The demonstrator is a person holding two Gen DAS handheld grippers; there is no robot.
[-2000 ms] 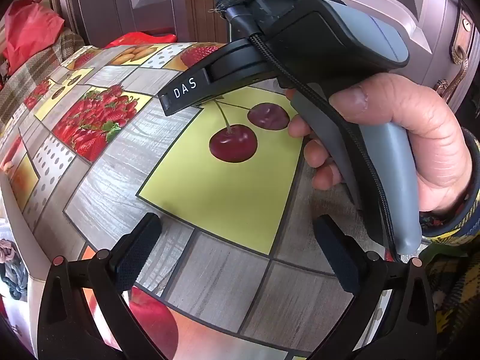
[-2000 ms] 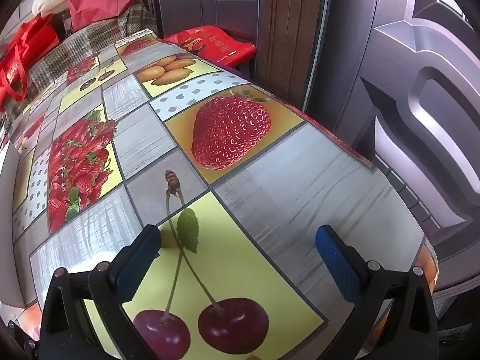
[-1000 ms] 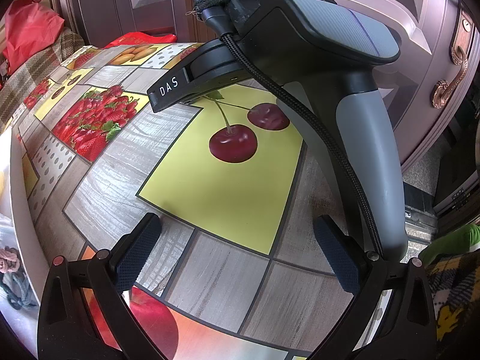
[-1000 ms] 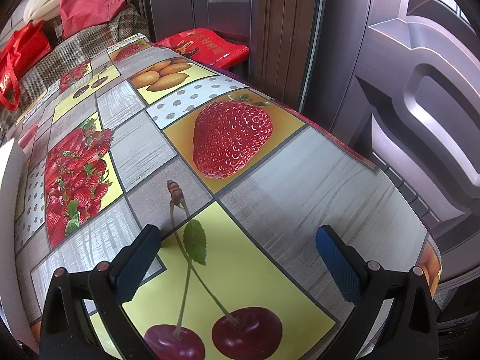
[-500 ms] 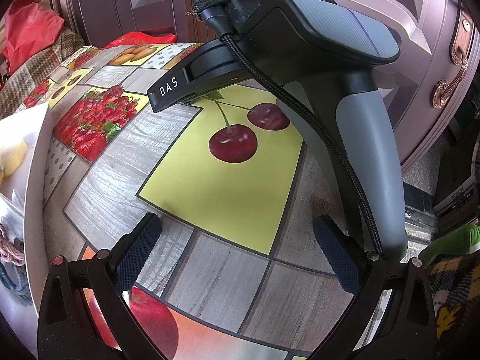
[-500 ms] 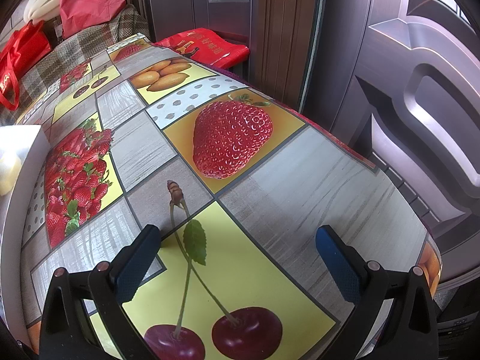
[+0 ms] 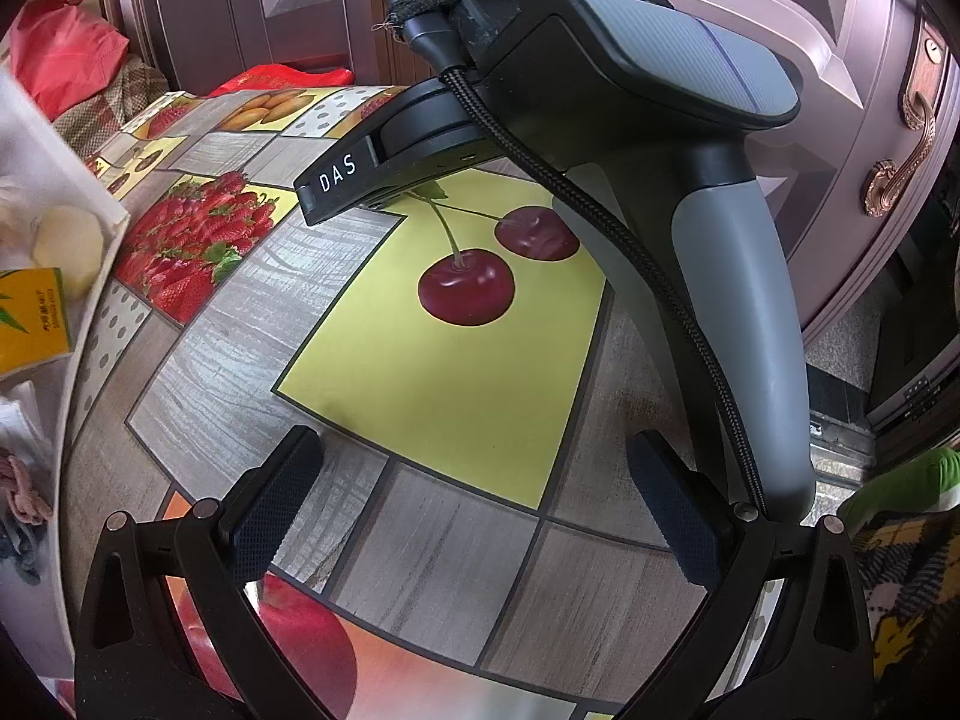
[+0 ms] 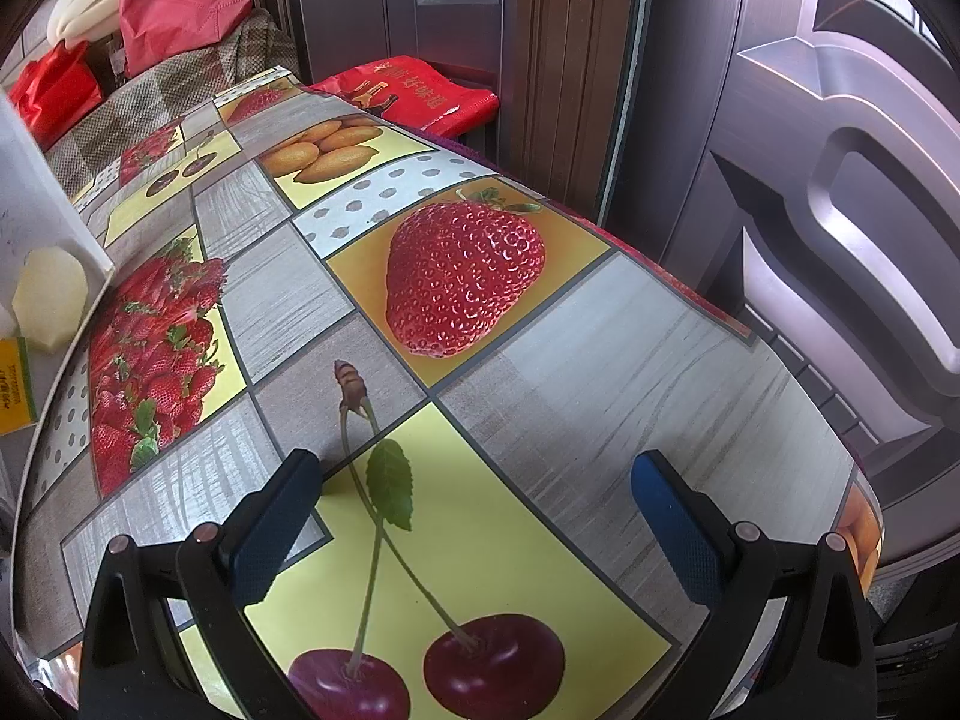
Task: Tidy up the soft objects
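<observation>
Two hand-held grippers sit spread wide with nothing between their pads: your left hand-held gripper [image 7: 474, 510] at the bottom of the left wrist view, your right hand-held gripper [image 8: 477, 525] at the bottom of the right wrist view, both over the fruit-print desk [image 8: 630, 372]. At the left edge of both views you have a white box [image 7: 66, 180] holding the soft objects: a pale yellow sponge [image 8: 51, 297], a yellow packet [image 7: 30, 318] below it, and pinkish and dark knitted pieces [image 7: 21, 516] at lower left. A red bag [image 8: 408, 93] lies past the desk's far end.
</observation>
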